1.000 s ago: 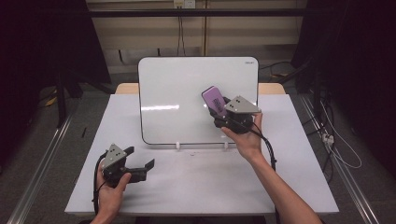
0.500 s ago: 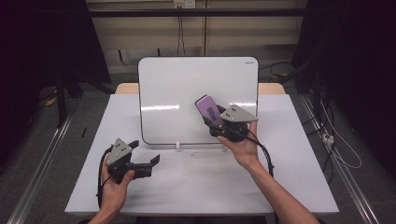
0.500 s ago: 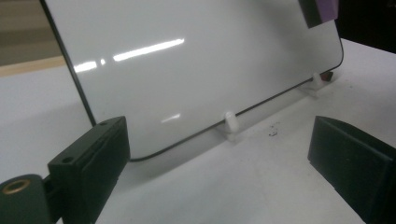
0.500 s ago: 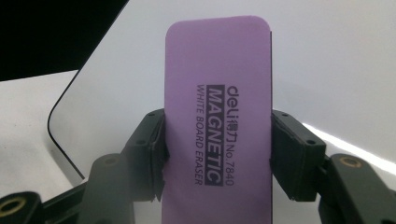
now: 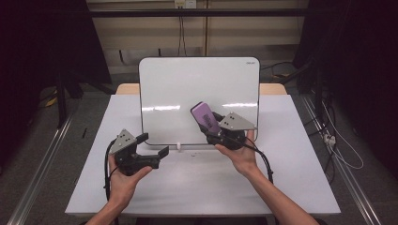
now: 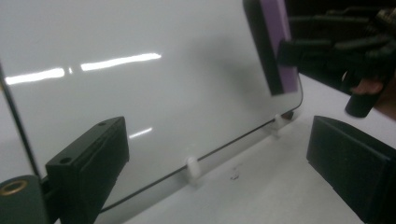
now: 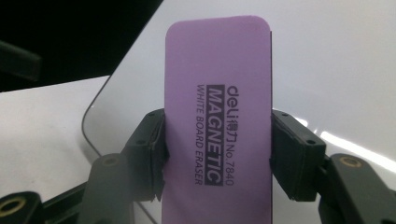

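Whiteboard (image 5: 187, 101) stands propped near the far middle of the white bench (image 5: 291, 183), leaning back, its lower edge resting on small white clips (image 5: 179, 147) and its face blank but for streaks of reflected light. Right tongs (image 5: 210, 123) are clamped on a purple eraser (image 5: 205, 116), gripping it by its two long sides; the right gripper view shows the eraser (image 7: 218, 116) upright between the black jaws, its printed purple back toward the camera, with black lettering that reads "MAGNETIC WHITE BOARD ERASER". In the high view the eraser sits in front of the lower right part of the board, tilted so its top leans to the left; the left gripper view shows the eraser (image 6: 271, 44) edge-on, its dark underside turned toward the board's surface, though whether it touches the surface cannot be told. Right hand (image 5: 238, 152) holds its tool from below, just in front of the board's bottom edge. Left tongs (image 5: 154, 145) stand wide apart with nothing between them, raised above the bench by the left hand (image 5: 123, 176) near the board's lower left corner and aimed toward the board; in the left gripper view the board's lower edge and one clip (image 6: 193, 167) lie between the spread jaws, farther off.
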Available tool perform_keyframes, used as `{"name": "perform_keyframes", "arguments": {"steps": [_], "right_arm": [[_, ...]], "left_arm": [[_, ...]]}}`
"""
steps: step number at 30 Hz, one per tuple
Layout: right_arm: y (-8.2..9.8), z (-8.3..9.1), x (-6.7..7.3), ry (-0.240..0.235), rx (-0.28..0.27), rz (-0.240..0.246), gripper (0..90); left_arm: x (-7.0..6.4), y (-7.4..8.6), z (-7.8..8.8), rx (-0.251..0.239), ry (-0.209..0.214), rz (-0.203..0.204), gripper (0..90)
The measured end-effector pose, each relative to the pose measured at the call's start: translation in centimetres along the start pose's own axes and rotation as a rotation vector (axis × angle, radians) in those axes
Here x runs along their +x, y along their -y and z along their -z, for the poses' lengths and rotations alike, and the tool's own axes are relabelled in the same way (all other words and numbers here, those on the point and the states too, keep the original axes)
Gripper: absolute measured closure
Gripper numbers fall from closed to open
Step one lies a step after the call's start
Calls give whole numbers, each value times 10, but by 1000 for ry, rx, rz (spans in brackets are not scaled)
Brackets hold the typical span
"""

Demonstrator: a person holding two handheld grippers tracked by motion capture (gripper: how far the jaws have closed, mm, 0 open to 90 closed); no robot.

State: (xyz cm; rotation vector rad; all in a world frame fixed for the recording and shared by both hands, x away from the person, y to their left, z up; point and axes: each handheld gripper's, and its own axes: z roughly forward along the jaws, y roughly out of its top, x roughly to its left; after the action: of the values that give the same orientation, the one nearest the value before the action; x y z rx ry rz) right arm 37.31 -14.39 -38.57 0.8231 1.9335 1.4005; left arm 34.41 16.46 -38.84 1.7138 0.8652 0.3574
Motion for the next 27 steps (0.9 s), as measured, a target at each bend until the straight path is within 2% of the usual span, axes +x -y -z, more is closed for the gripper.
{"name": "perform_keyframes", "arguments": {"steps": [3,6,9,10,12,13,15,16,18,20,23,27], "right_arm": [[3,-2,5,-17,-10,-6,413],[5,-4,11,-39,-19,-12,413],[5,-6,17,-53,-36,-13,413],[5,-7,19,-56,-40,-10,413],[5,-7,23,-64,-44,0,413],[5,-8,24,-68,-47,-4,413],[4,-7,26,-65,-55,-13,413],[4,-8,26,-68,-56,-14,412],[4,-7,28,-76,-63,-23,413],[4,-7,30,-83,-68,-26,413],[5,-8,32,-96,-70,-33,412],[7,-9,34,-96,-71,-58,413]], "left_arm": [[-3,-6,-7,-20,13,13,83],[-6,-12,-15,-50,38,30,145],[-5,-16,-24,-75,100,88,210],[-5,-17,-27,-96,112,110,259],[-7,-20,-33,-128,128,146,296],[-7,-22,-35,-147,134,154,335],[-8,-24,-41,-163,157,176,355],[-9,-25,-45,-177,166,202,366],[-9,-26,-49,-185,171,209,423],[-12,-25,-53,-197,155,190,480],[-11,-25,-54,-227,150,217,574],[-11,-23,-55,-225,156,218,604]]}}
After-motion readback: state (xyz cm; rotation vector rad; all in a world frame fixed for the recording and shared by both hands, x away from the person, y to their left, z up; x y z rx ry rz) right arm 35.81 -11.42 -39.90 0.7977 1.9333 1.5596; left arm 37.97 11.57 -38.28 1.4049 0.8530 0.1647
